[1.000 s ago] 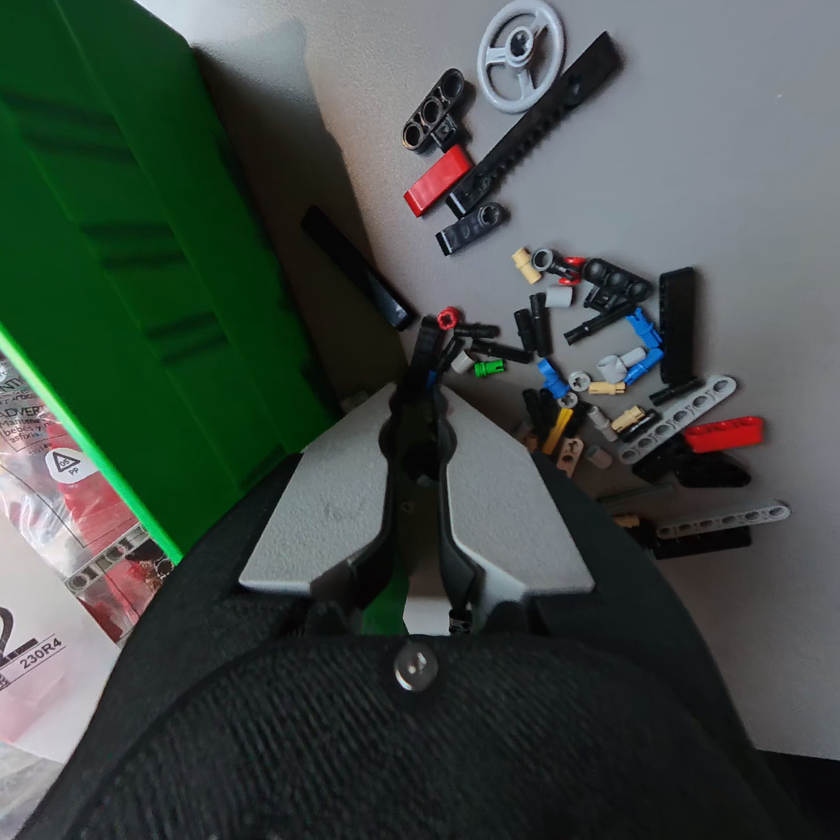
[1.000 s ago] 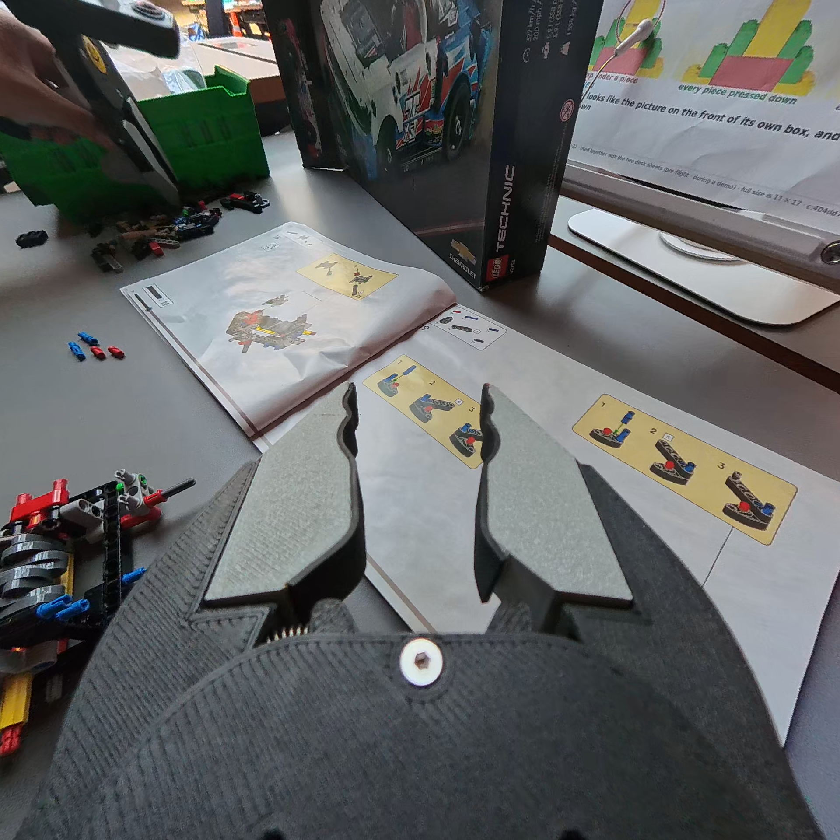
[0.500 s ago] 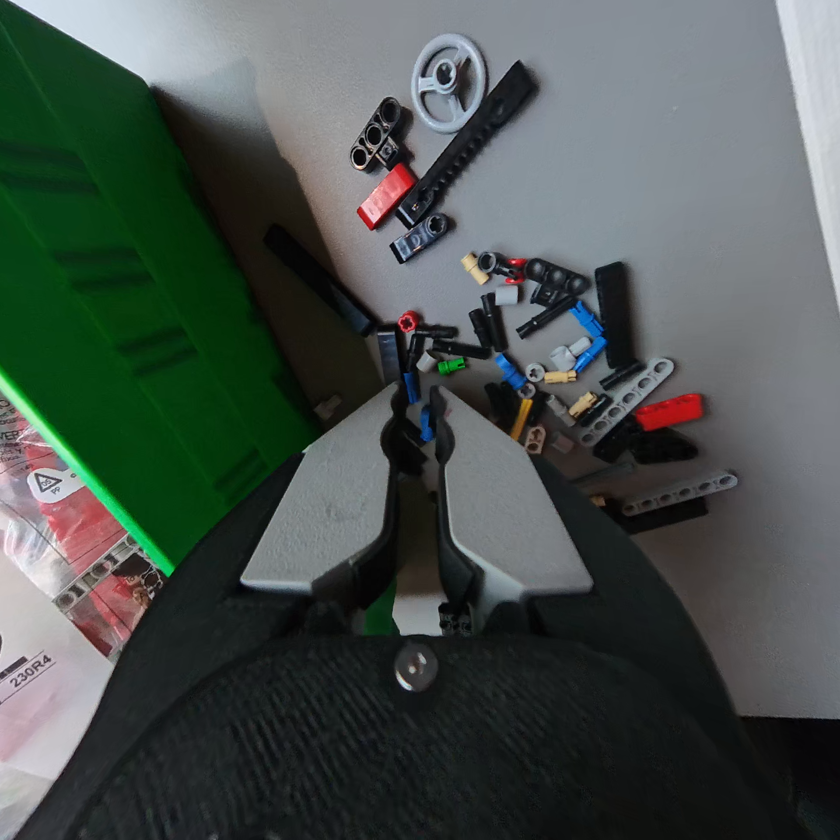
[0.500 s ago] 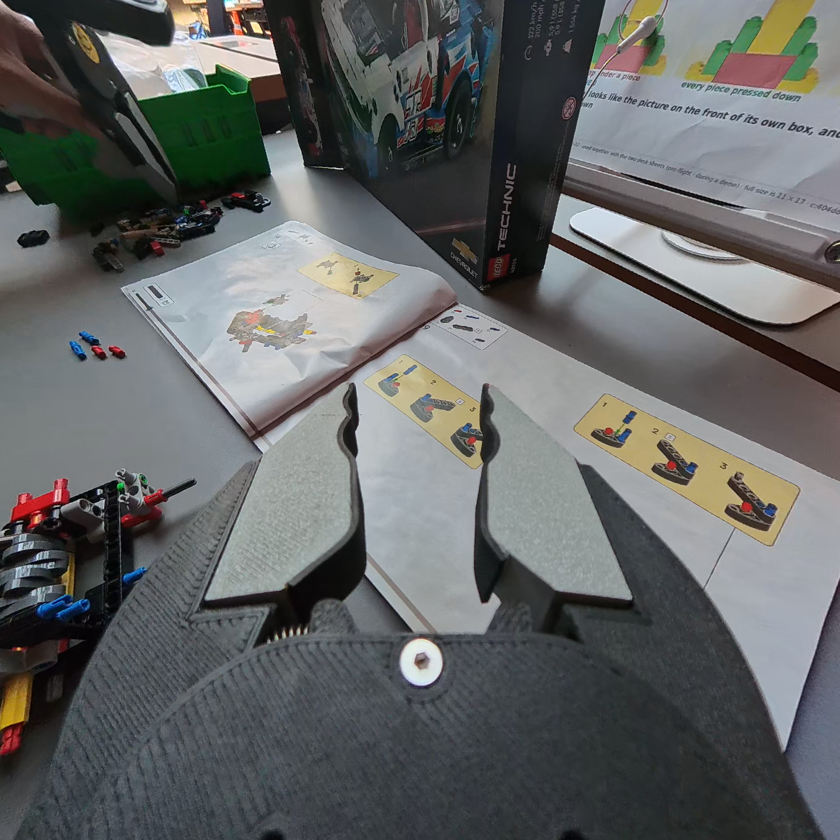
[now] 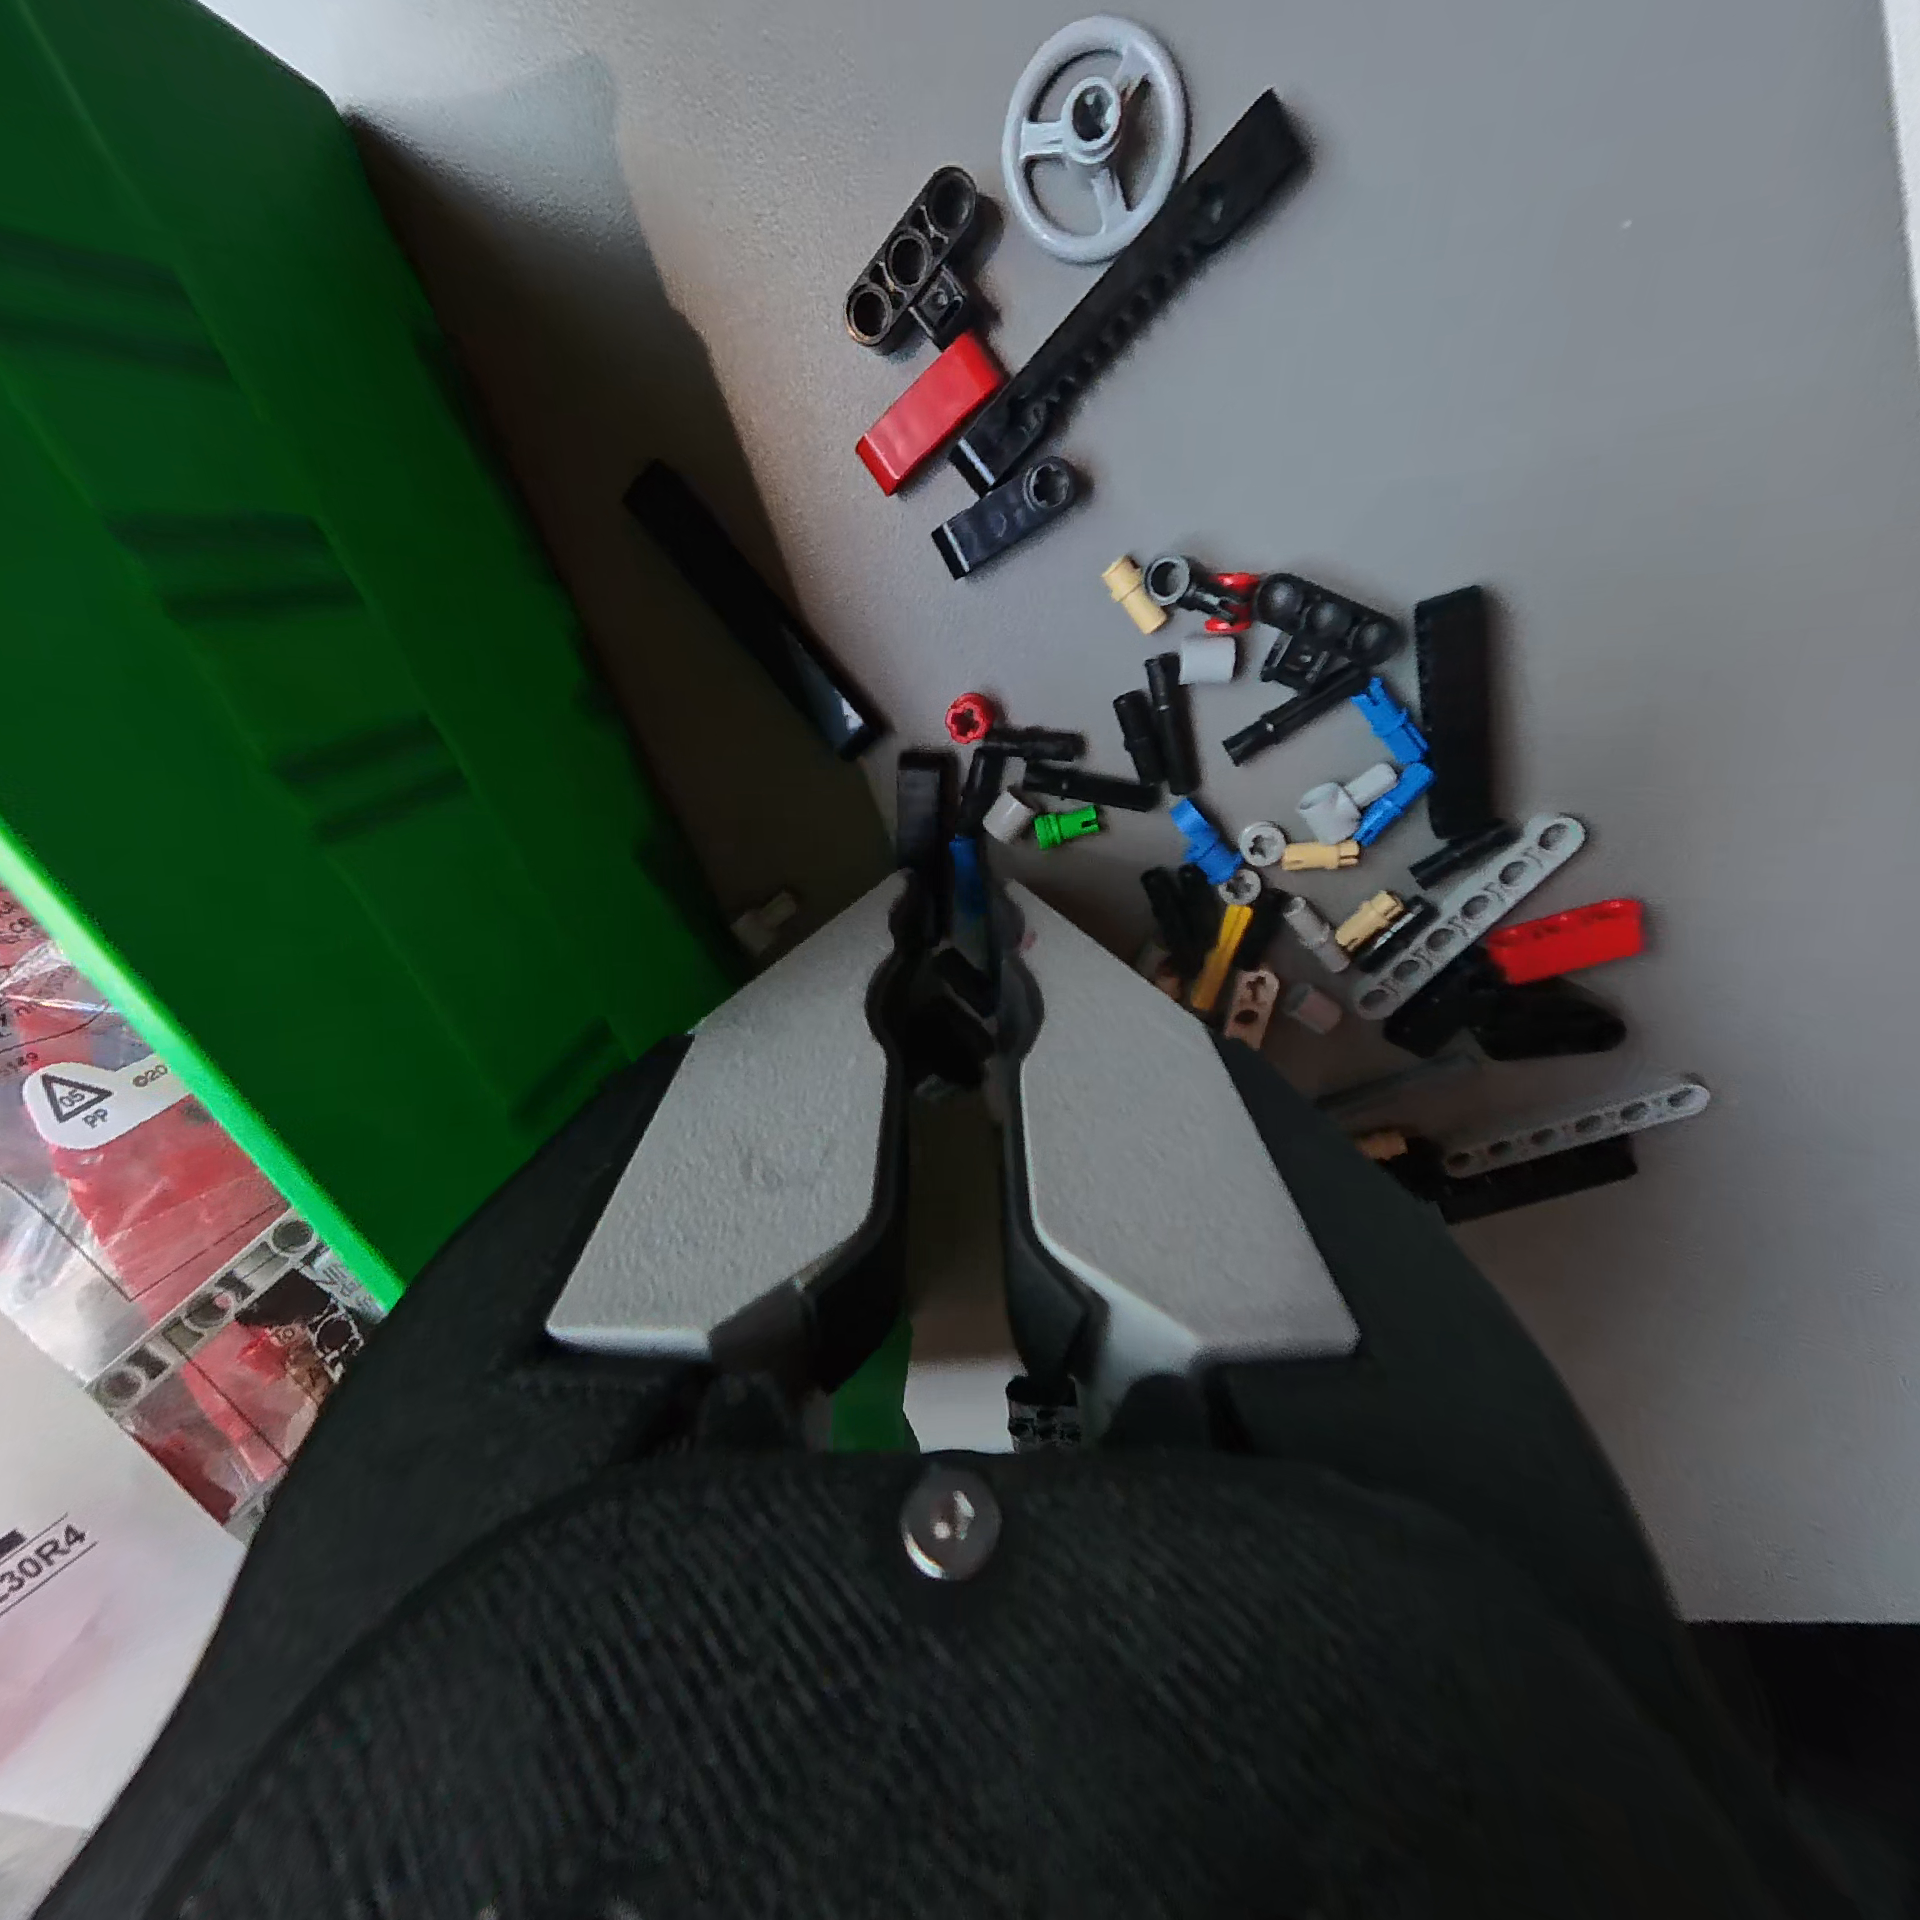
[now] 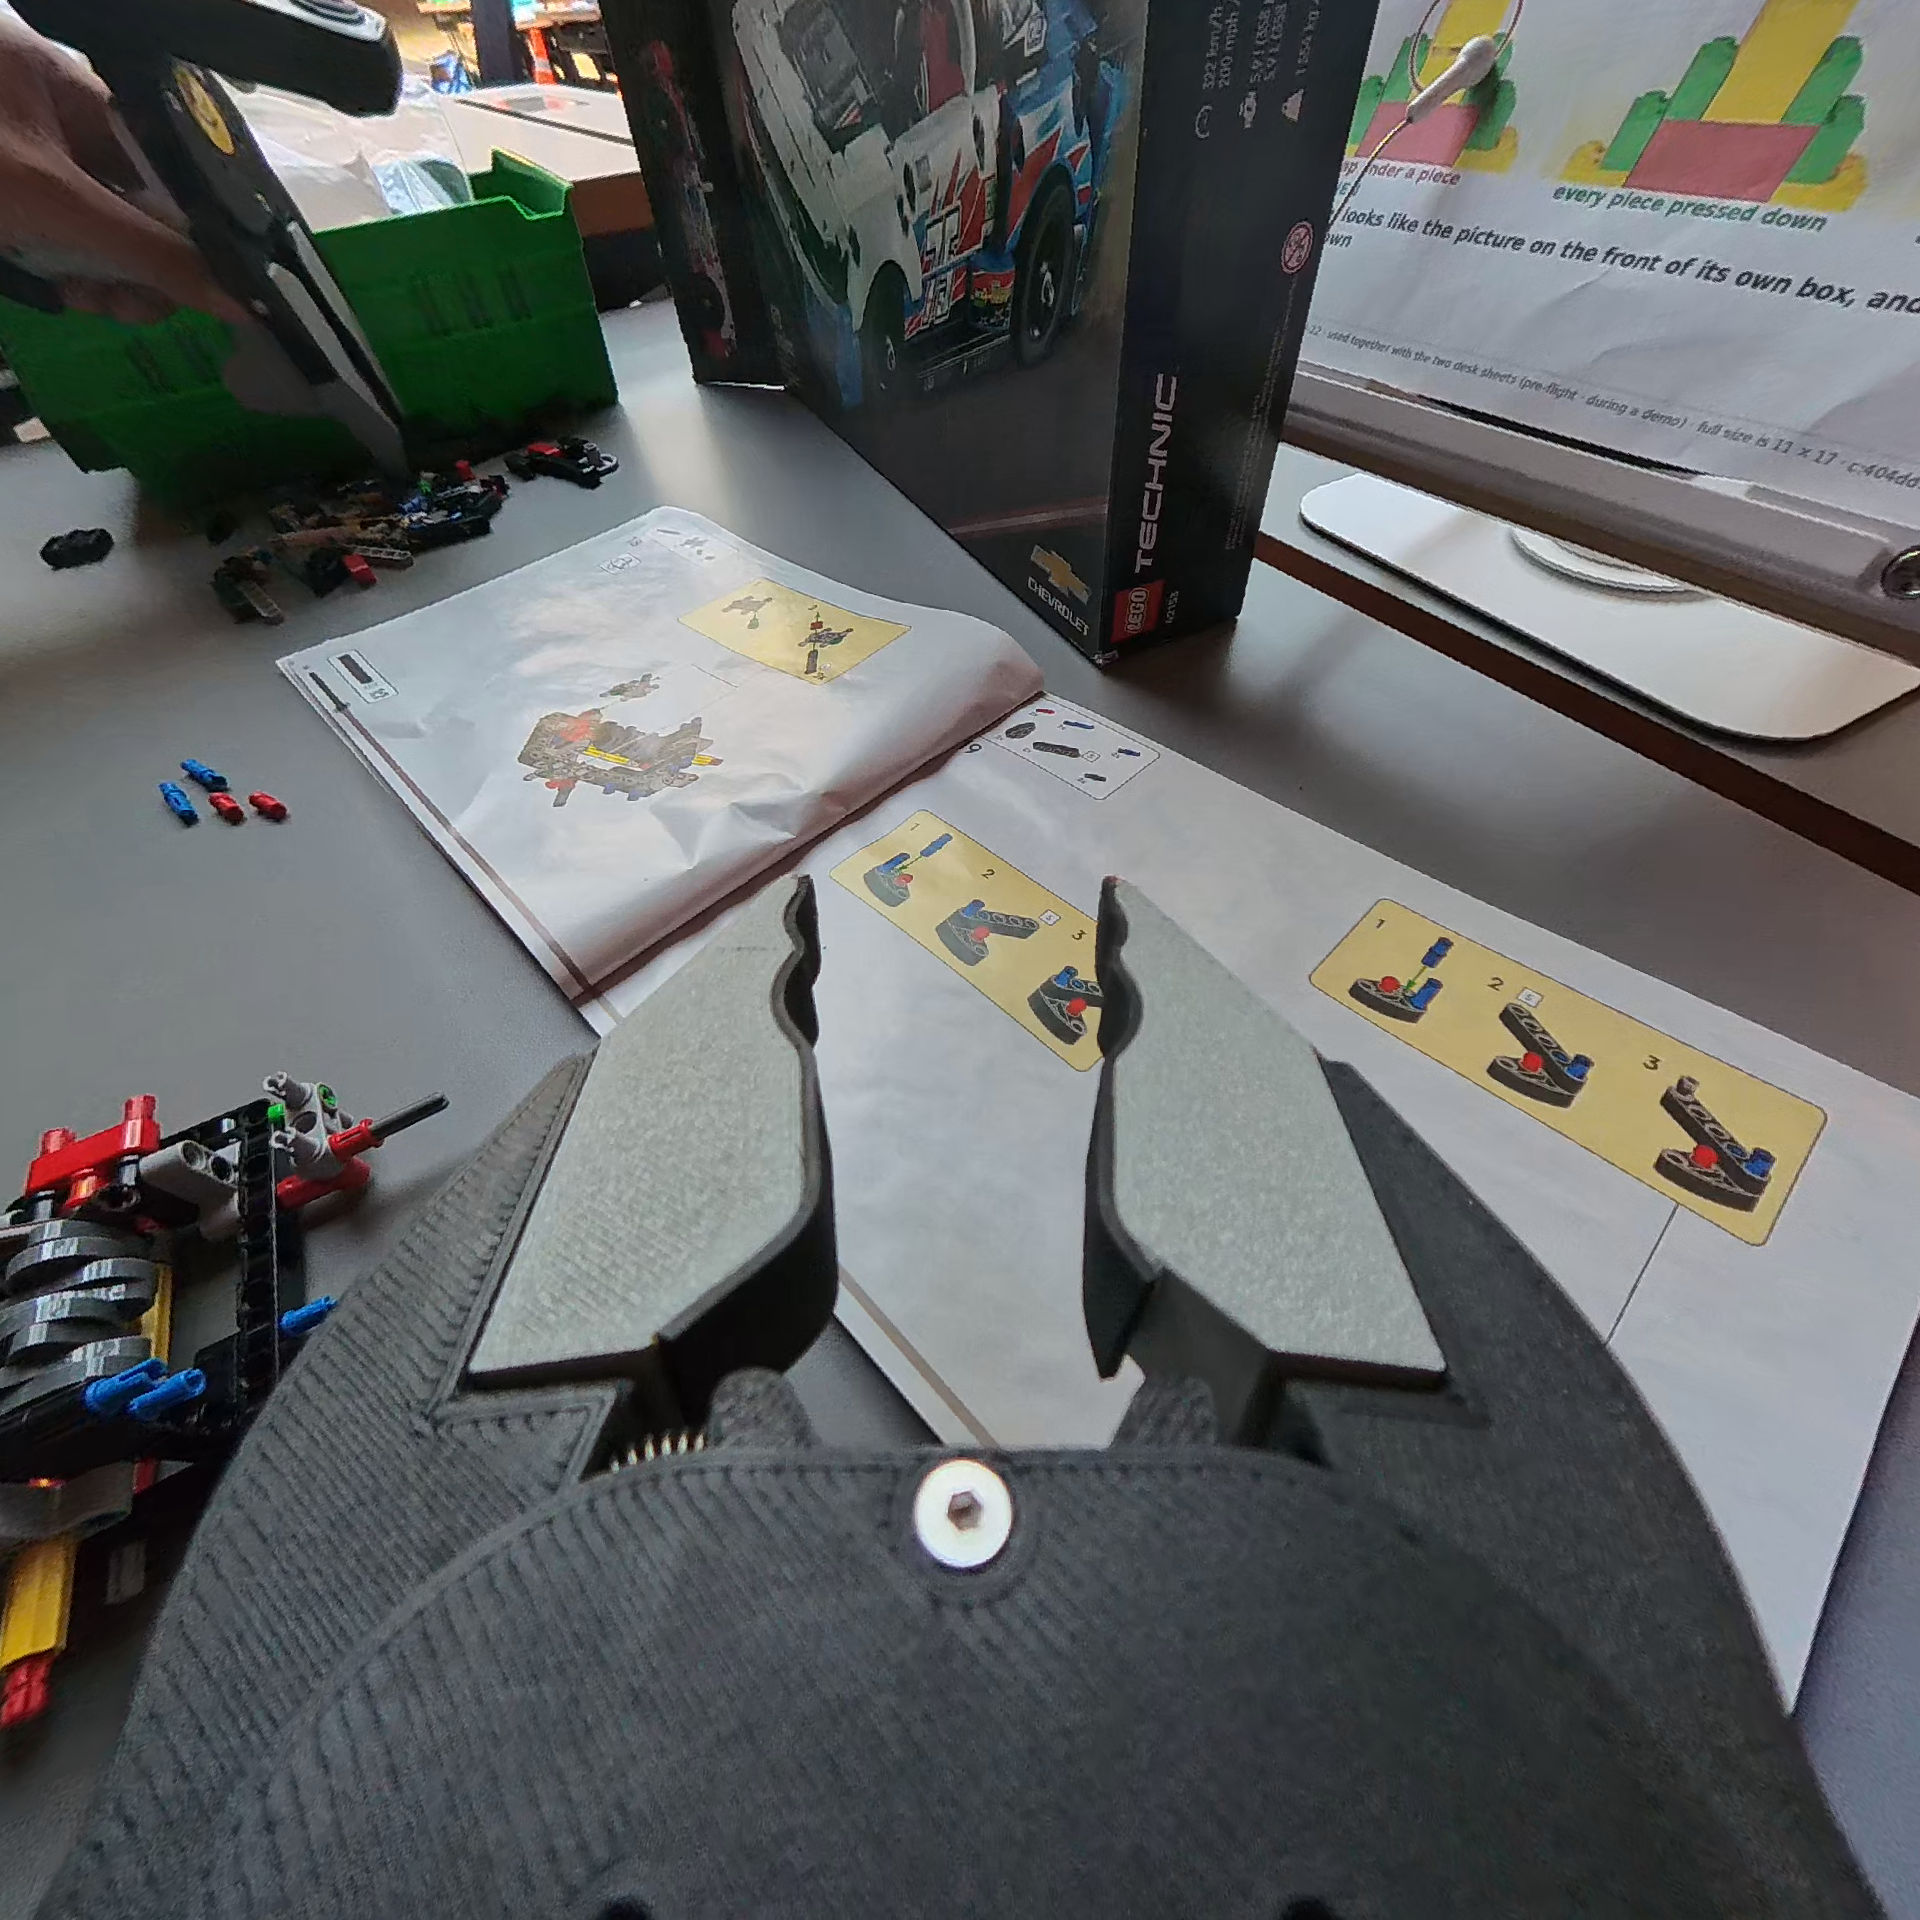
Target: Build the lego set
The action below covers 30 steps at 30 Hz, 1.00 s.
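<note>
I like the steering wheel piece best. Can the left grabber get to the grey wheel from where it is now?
Probably yes, but not right now. The grey wheel lies in the open on the table with nothing on top. The left gripper is shut on a small black piece and would need to drop that first.

your right gripper (image 6: 956,914) has black ribbed plastic shells, rough grey finger pads (image 6: 665,1174) and a shiny metal screw (image 6: 962,1512). you're over a matt grey table (image 6: 260,956) with a creased paper booklet (image 6: 665,727), a glossy cardboard box (image 6: 966,281), a smooth green plastic bin (image 5: 260,623) and crinkly clear plastic bags (image 5: 135,1247).
</note>
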### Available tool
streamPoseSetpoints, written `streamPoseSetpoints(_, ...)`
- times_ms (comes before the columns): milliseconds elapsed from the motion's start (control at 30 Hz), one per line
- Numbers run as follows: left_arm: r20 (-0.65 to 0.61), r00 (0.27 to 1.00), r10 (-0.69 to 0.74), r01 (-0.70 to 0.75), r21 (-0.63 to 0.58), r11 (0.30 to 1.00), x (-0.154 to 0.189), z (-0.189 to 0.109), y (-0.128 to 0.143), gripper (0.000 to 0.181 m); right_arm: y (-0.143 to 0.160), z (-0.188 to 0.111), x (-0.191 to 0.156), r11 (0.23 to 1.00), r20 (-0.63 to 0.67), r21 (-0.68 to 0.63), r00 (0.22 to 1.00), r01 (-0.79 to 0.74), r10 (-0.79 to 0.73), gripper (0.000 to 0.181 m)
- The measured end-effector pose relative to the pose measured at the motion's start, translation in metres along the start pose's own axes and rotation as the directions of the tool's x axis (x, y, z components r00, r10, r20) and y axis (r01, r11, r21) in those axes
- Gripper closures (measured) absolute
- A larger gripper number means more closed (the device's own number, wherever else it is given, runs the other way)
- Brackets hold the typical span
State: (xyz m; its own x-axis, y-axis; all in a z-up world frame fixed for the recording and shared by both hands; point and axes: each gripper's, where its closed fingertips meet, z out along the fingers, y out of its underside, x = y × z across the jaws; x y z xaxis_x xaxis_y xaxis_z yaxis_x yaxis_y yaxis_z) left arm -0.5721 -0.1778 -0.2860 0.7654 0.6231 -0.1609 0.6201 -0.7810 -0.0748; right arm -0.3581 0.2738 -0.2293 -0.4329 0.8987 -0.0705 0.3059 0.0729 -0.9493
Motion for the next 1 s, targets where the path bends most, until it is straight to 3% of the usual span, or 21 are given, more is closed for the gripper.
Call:
streamPoseSetpoints(133,0.050,0.999,-0.013,0.013,0.007,1.000,-0.011,-0.001,0.001,0.167,0.000,0.000,0.000,1.000,-0.001,0.001,1.000,0.000,0.000,0.130)
streamPoseSetpoints(267,0.019,0.999,-0.031,0.031,0.030,0.999,-0.007,-0.003,-0.003,0.159,0.000,0.000,0.000,1.000,0.000,-0.001,1.000,0.001,-0.001,0.130)
streamPoseSetpoints(400,-0.038,0.999,-0.003,0.004,0.033,0.999,0.007,-0.005,-0.004,0.166,0.000,0.000,0.000,1.000,0.003,0.000,1.000,-0.002,0.002,0.131)
streamPoseSetpoints(633,-0.085,0.996,-0.029,0.028,-0.005,1.000,0.012,0.004,-0.002,0.154,0.000,0.000,0.000,1.000,0.002,0.000,1.000,0.000,0.000,0.131)
streamPoseSetpoints(1000,-0.097,0.995,-0.036,0.037,0.005,0.999,0.010,0.005,-0.004,0.162,0.001,0.000,-0.001,1.000,0.006,-0.004,1.000,-0.003,0.003,0.131)
